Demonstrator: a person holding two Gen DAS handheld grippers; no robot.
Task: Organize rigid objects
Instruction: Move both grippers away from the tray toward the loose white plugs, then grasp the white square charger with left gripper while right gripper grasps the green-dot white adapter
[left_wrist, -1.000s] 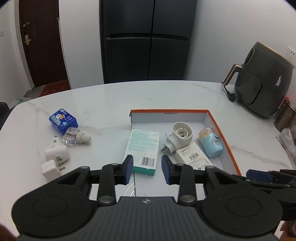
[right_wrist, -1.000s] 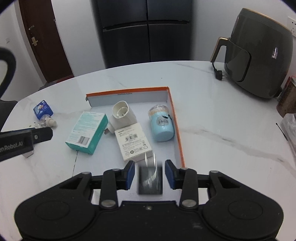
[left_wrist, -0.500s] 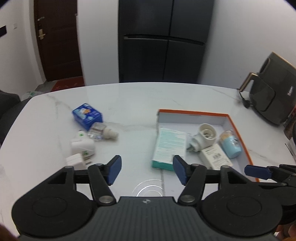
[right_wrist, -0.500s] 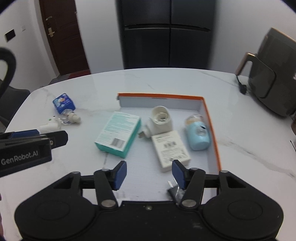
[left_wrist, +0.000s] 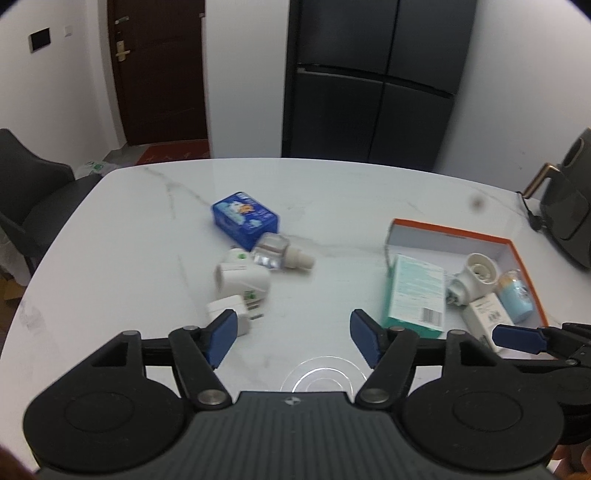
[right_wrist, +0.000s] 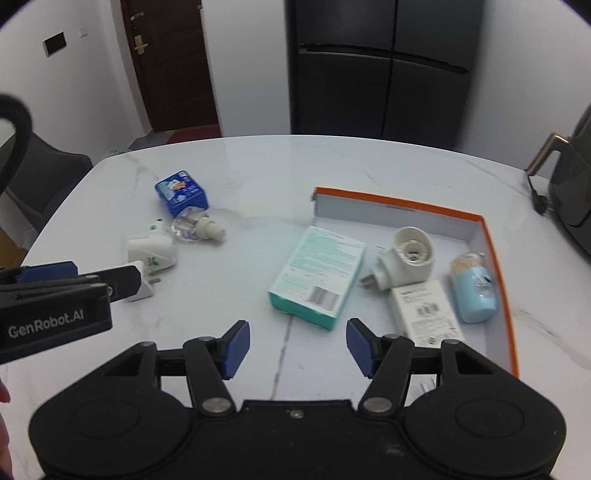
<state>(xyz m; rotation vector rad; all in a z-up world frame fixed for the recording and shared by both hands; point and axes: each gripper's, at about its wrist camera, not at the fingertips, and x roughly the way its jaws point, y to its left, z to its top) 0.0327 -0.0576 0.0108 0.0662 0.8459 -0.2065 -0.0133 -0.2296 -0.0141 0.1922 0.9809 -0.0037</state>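
An orange-rimmed white box lid (left_wrist: 448, 229) (right_wrist: 491, 258) holds a teal box (left_wrist: 415, 291) (right_wrist: 317, 277), a white plug-in heater (left_wrist: 476, 271) (right_wrist: 408, 256), a white flat box (right_wrist: 424, 314) and a light-blue canister (left_wrist: 517, 295) (right_wrist: 474, 291). Left of it lie a blue box (left_wrist: 243, 218) (right_wrist: 181, 192), a clear refill bottle (left_wrist: 280, 254) (right_wrist: 195, 227), a white heater (left_wrist: 242, 278) (right_wrist: 151, 251) and a white plug (left_wrist: 231, 314). My left gripper (left_wrist: 291, 338) is open and empty, near the plug. My right gripper (right_wrist: 295, 349) is open and empty, in front of the teal box.
The white marble table (left_wrist: 147, 240) carries a dark air fryer (left_wrist: 569, 218) at the far right. A dark chair (left_wrist: 33, 192) stands at the table's left. A black fridge (left_wrist: 373, 81) and a brown door (left_wrist: 159, 70) are behind.
Both grippers opened wide and pulled back and left. The right gripper let go of a dark item, now out of view. The left gripper now faces the loose objects on the left.
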